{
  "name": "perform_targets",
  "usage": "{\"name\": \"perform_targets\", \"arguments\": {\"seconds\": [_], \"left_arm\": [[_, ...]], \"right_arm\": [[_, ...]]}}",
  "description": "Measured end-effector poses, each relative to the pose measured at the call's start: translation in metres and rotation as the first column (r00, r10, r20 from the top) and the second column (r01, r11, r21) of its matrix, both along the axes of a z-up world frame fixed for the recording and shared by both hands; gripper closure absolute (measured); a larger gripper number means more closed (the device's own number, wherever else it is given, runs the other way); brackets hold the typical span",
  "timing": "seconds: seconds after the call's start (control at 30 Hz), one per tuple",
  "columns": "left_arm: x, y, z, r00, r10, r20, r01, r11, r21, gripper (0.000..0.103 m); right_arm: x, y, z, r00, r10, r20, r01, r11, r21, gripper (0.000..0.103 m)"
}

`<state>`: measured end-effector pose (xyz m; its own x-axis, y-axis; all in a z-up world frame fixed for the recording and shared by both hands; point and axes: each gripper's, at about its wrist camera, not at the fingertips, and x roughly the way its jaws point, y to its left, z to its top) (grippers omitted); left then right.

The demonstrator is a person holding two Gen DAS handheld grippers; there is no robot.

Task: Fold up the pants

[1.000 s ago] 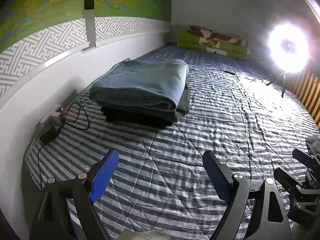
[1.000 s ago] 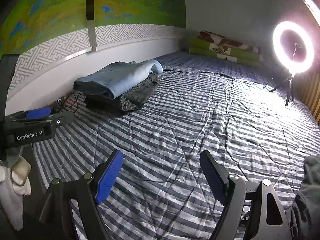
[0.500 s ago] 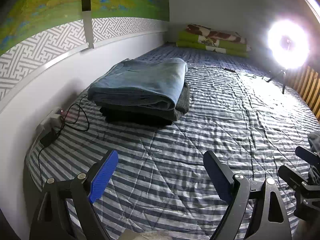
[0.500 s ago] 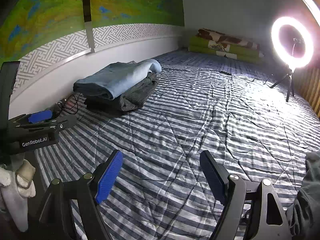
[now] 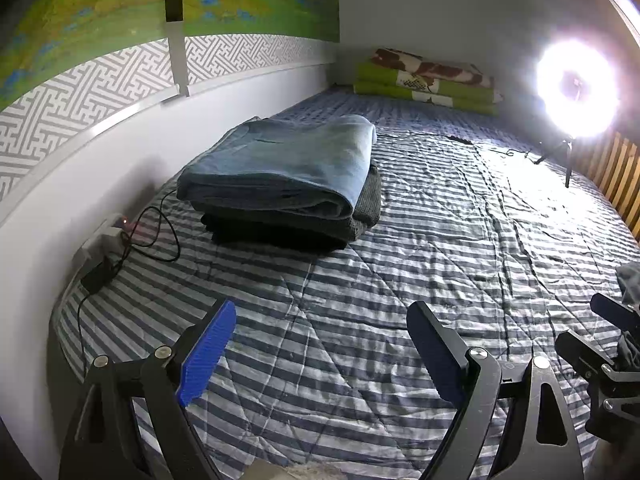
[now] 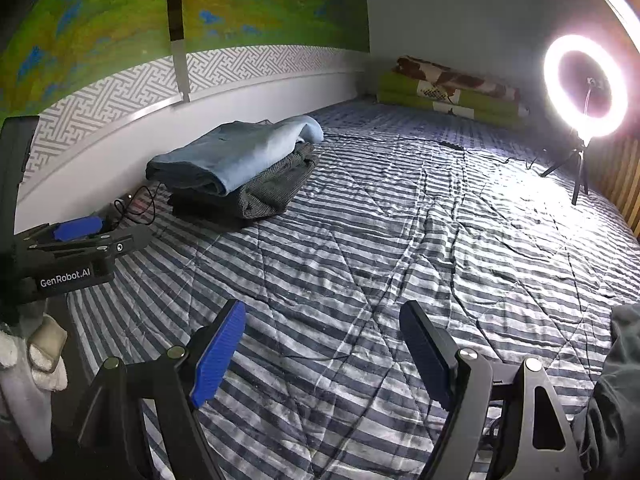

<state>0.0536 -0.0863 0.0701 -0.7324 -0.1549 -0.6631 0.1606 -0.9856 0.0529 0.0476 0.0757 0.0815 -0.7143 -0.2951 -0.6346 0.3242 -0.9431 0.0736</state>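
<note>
Left gripper (image 5: 320,348): we see its fingers spread wide at lower centre, nothing between them.
Right gripper (image 6: 320,348): we see its fingers likewise parted and empty, above the striped bed (image 6: 380,260).
Folded pants (image 5: 280,168): we find a blue pair stacked on darker ones, centre left, beside the wall.
Dark garment (image 6: 612,392): we note it bunched at the lower right edge.
Ring light (image 6: 586,86): lit, upper right.

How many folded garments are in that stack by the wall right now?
3 visible: light blue pants on top, a grey woven garment under them, and a dark one at the bottom on the striped bedspread. More thin layers could be hidden inside.
</note>
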Motion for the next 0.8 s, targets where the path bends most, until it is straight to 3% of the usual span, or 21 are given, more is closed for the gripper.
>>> {"name": "perform_targets", "arguments": {"seconds": [0.8], "left_arm": [[-0.0011,0.0024,-0.0032,1.000,-0.002,0.007,0.002,1.000,0.006,0.013]], "right_arm": [[-0.0022,0.0001,-0.0045,1.000,-0.004,0.021,0.004,1.000,0.002,0.027]]}}
